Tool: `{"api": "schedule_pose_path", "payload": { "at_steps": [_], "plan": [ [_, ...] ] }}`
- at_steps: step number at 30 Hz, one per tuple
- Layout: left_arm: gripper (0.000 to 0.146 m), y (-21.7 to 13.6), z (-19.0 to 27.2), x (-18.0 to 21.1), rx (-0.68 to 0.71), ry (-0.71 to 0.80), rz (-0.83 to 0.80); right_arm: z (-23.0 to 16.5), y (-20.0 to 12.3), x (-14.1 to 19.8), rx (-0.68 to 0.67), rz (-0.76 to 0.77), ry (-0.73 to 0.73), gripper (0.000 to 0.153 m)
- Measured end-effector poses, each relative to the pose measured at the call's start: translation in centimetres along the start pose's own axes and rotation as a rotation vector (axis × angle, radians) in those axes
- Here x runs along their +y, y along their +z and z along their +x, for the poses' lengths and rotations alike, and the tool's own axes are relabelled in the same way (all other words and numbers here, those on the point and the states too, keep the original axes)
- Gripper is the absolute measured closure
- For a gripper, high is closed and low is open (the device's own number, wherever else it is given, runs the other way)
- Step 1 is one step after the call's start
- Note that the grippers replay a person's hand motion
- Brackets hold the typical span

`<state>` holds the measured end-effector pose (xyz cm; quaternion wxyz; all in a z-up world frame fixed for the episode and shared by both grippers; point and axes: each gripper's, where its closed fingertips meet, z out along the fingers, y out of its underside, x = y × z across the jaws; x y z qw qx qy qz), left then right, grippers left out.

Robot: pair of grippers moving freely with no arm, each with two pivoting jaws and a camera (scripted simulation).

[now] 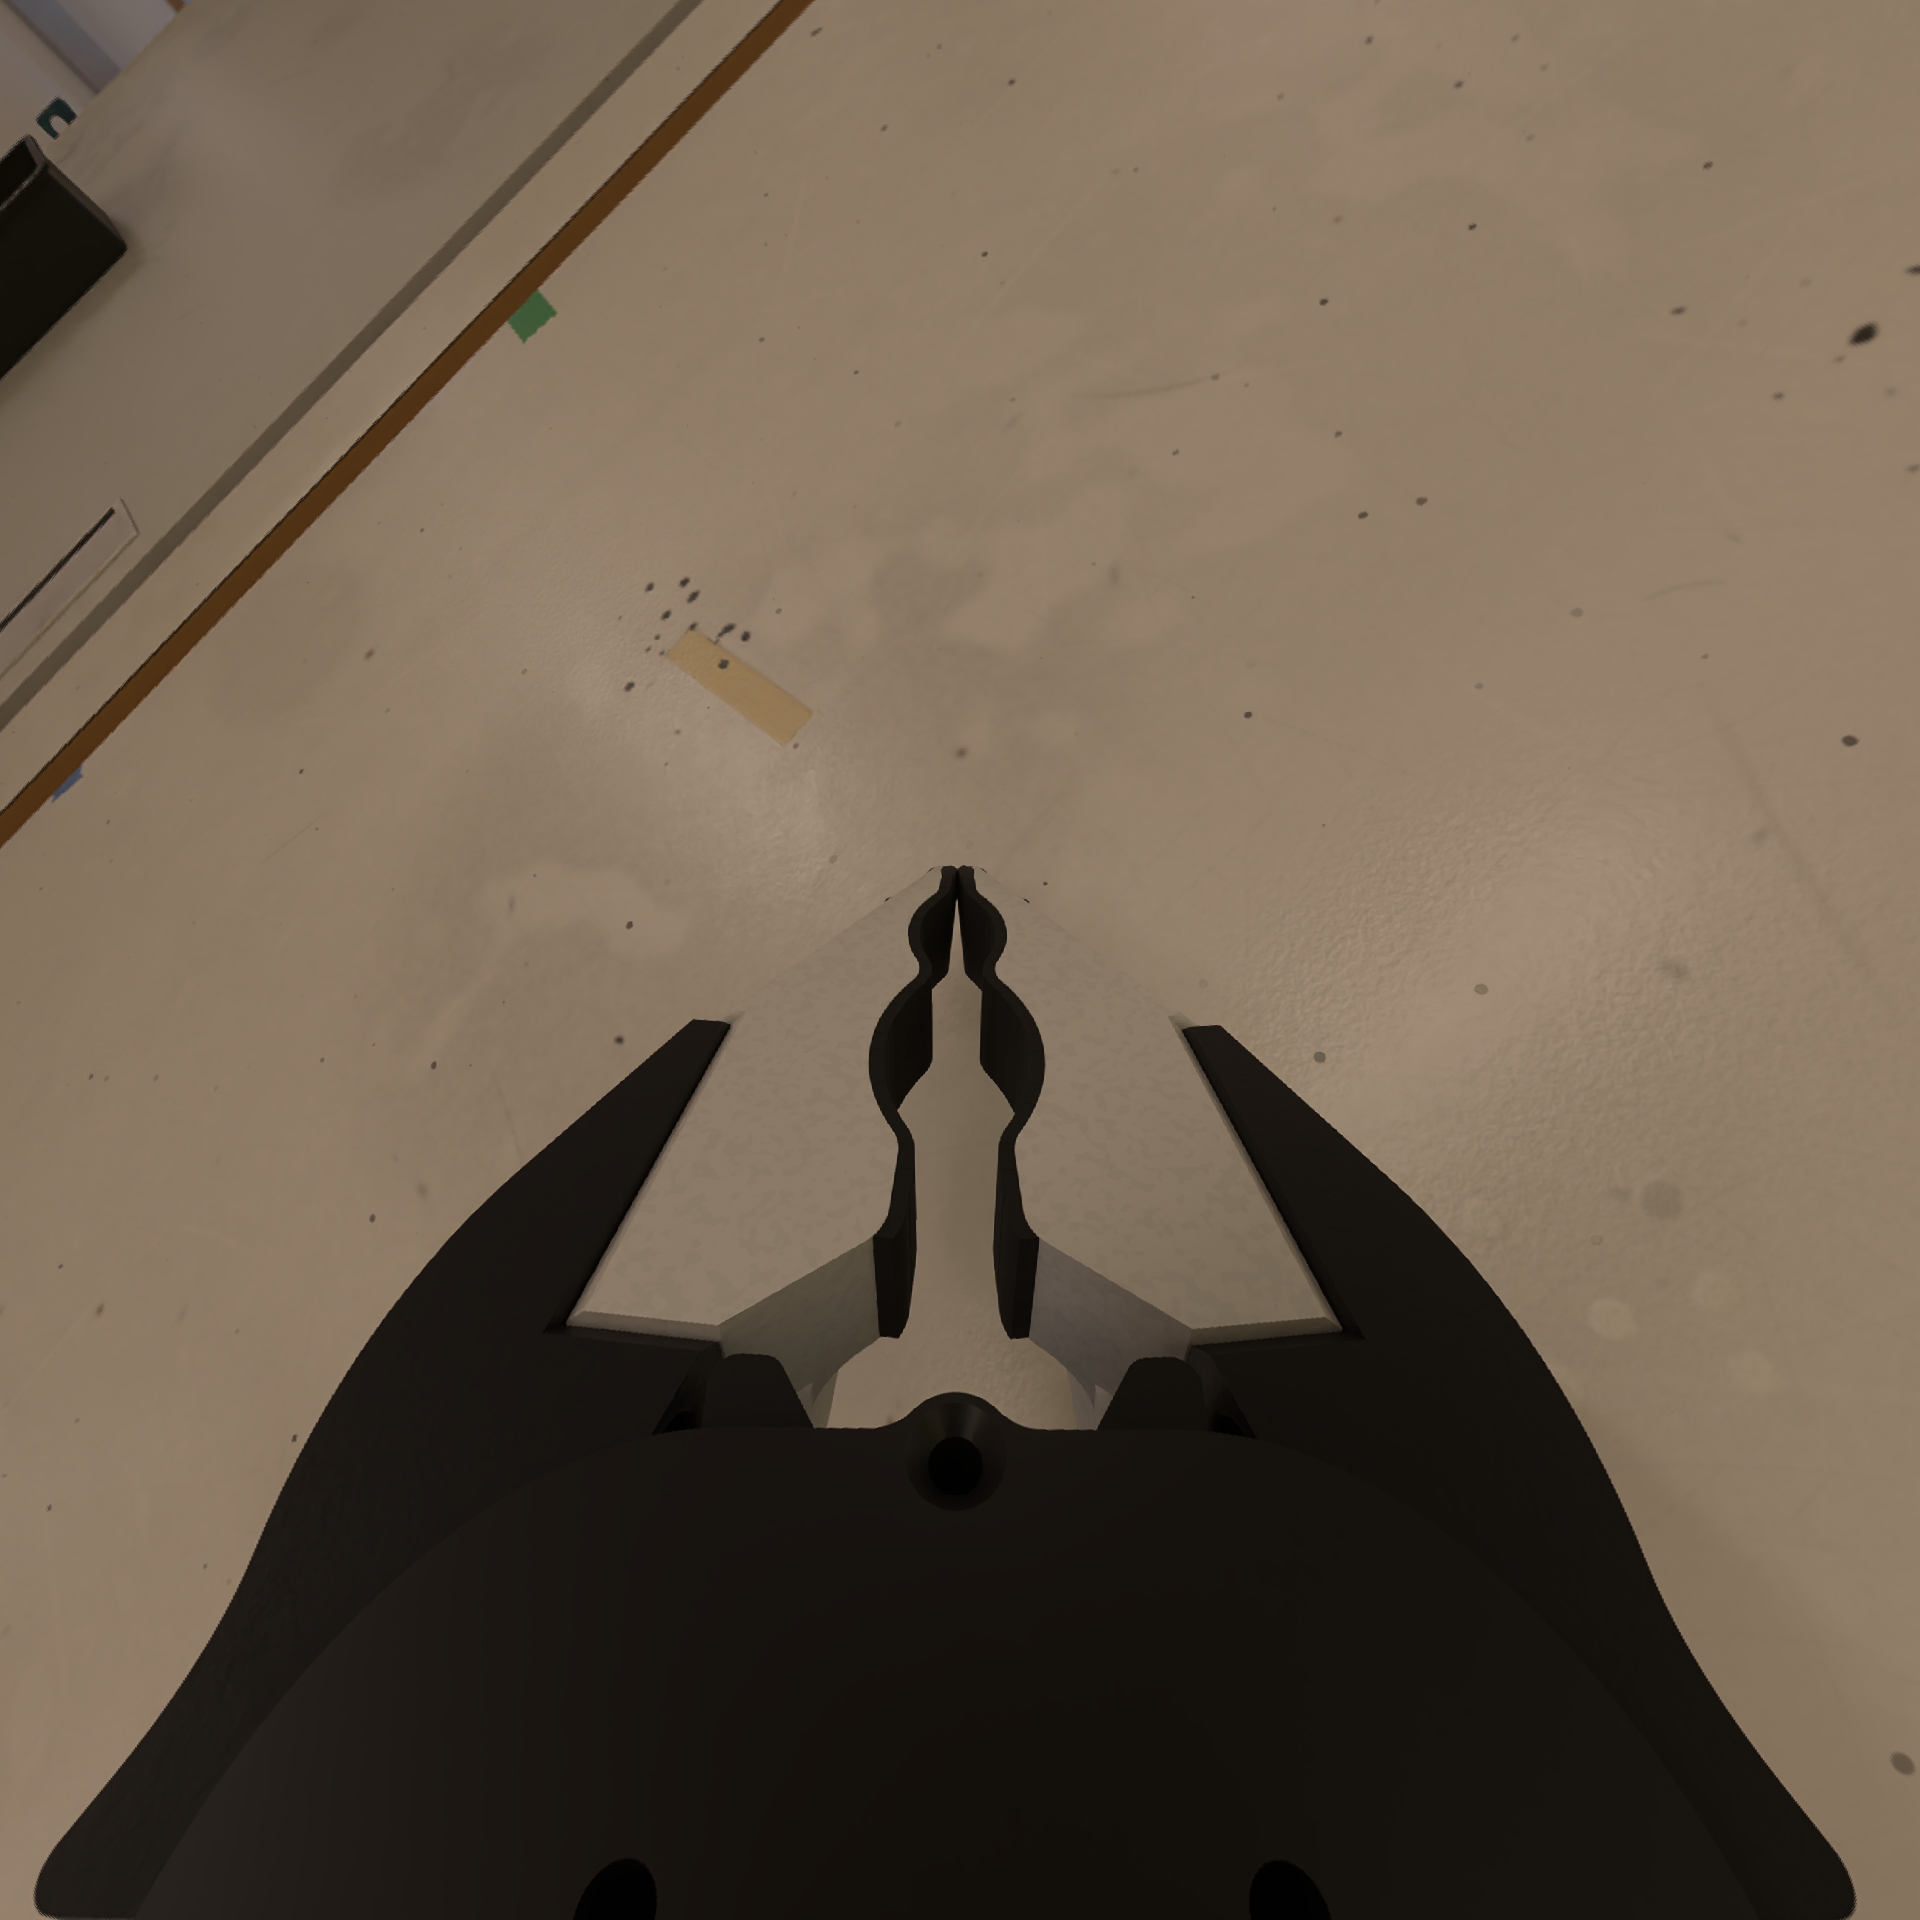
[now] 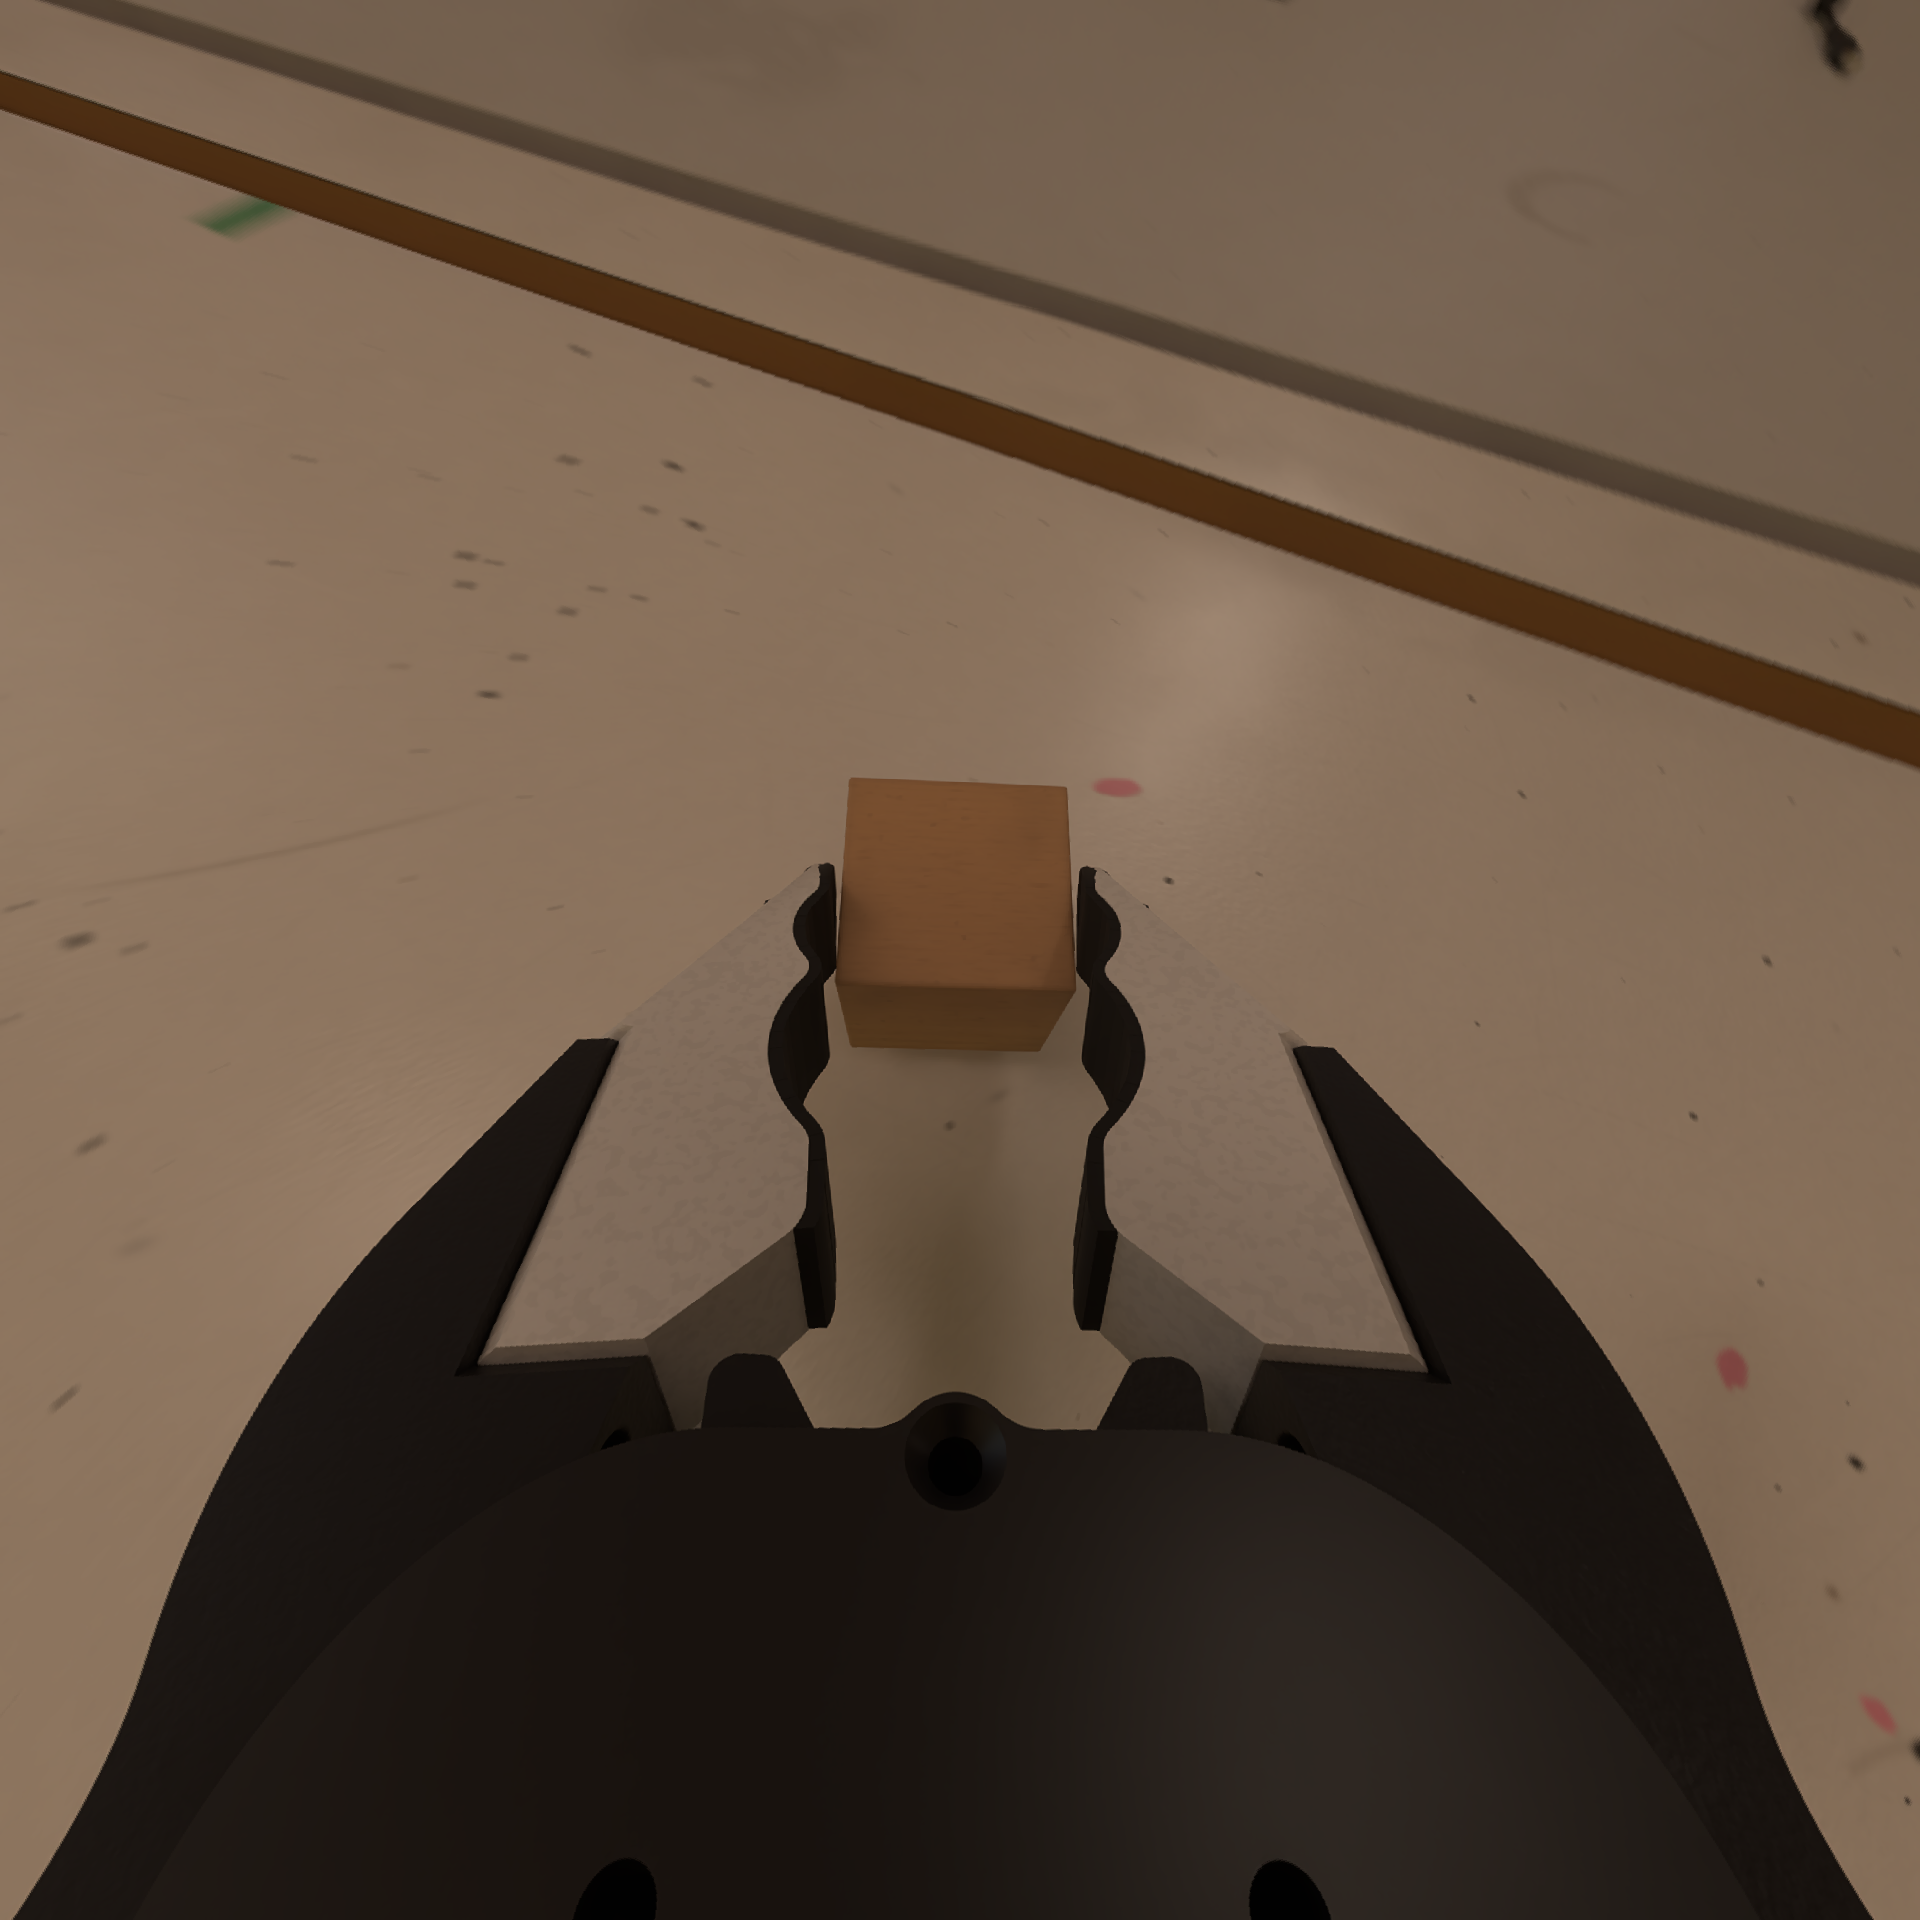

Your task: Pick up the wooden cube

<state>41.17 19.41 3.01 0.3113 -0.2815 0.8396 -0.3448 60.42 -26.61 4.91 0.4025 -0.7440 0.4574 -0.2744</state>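
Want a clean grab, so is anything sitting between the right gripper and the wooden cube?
Nothing visible. The wooden cube sits between the jaws of the right gripper, with no other object beside it.

In the right wrist view, the cube [image 2: 954, 914] sits between the 2 fingertips of the right gripper [image 2: 956, 883], touching both, its far half reaching past them. The table [image 2: 416, 831] lies under it. The table's edge strip [image 2: 935, 405] runs across behind the cube, from upper left to lower right.

In the left wrist view, the left gripper [image 1: 956, 878] has its tips together above the table [image 1: 1351, 623]. A tape strip [image 1: 738, 686] lies ahead and to the left of the tips. The edge strip [image 1: 416, 384] runs diagonally farther left, and a box [image 1: 47, 260] stands beyond it at the far left.
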Motion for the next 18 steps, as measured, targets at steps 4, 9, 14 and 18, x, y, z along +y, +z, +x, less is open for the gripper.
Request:
{"api": "schedule_pose_path", "payload": {
  "at_steps": [4,9,14,18],
  "plan": [
    [0.146,-0.1,0.0,-0.1,0.009,-0.012,0.015,-3.1,-3.9,-0.8,-0.195,0.027,-0.092,0.106],
    [0.146,-0.1,0.1,-0.1,0.016,-0.004,0.011,-9.0,-9.1,-0.5,-0.446,0.003,-0.246,0.106],
    [0.146,0.0,0.1,-0.1,0.012,-0.001,0.010,-13.5,-10.9,-0.1,-0.540,-0.081,-0.353,0.106],
    [0.146,0.0,0.1,-0.1,0.010,-0.002,0.009,-14.1,-9.4,1.1,-0.503,-0.145,-0.355,0.106]
  ]
}}
